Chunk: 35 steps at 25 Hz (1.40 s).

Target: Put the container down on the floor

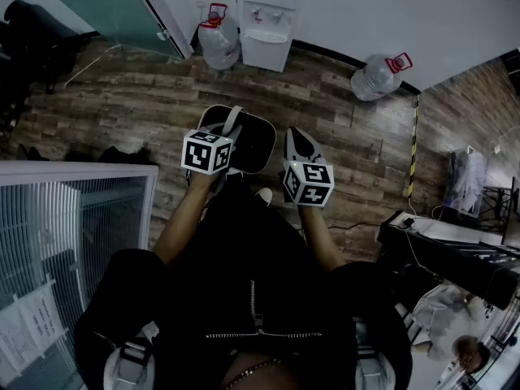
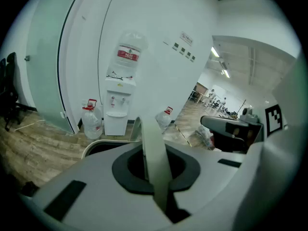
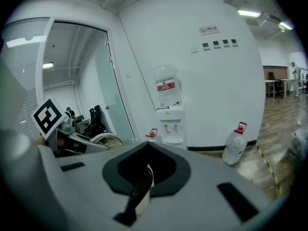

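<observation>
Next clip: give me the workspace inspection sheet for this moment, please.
Surface: brown wooden plank floor; container not yet set on it.
Job's things: white-rimmed dark oval container, held above the floor.
Clutter: two clear red-capped water bottles either side of a white water dispenser.
Tools: left tool shut on the container's rim; right tool shut, empty, beside the container.
Cables: pale cable on the floor, far left.
Surroundings: glass door, white wall, dark desk at right.
</observation>
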### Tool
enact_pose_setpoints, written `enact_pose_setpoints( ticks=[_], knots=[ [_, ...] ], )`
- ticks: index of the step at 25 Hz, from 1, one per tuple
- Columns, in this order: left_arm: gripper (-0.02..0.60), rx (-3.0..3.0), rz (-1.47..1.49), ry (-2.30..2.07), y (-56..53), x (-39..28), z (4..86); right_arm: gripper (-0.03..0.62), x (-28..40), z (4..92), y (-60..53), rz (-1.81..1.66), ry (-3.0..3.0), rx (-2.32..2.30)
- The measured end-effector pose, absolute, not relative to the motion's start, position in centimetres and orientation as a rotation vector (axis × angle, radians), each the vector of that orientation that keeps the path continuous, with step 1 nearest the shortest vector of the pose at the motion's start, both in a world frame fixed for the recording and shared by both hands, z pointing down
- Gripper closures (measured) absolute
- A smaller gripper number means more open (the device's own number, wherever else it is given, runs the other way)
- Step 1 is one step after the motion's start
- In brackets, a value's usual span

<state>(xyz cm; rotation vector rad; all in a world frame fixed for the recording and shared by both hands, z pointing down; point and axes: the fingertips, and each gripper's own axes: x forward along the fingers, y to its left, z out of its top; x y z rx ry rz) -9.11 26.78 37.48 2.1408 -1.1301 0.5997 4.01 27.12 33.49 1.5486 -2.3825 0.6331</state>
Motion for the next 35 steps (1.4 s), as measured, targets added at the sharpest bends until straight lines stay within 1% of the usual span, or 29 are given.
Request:
enact_pose_setpoints(
  ticks=[11,21,27,35],
  knots=[
    [0.568,2.156,0.612,-1.118,25.5,-7.1,37.7,0.585,4.9,33.2,27.4,0.663,-2.459,1.496],
    [0.568,2.154,0.596,-1.104,23.0,-7.8,38.0,0.585,4.0,33.8,25.6,0.712,-2.439,1.507],
    [0.568,2.135,0.605,-1.096,19.2,-9.2,39.3,0.584,2.2,34.7,21.7,0.72,-2.425,1.487],
    [0.568,2.129,0.618,-1.046,12.2,-10.1,40.3,0.585,1.8,35.0,14.3,0.739,-2.366,1.525]
  ],
)
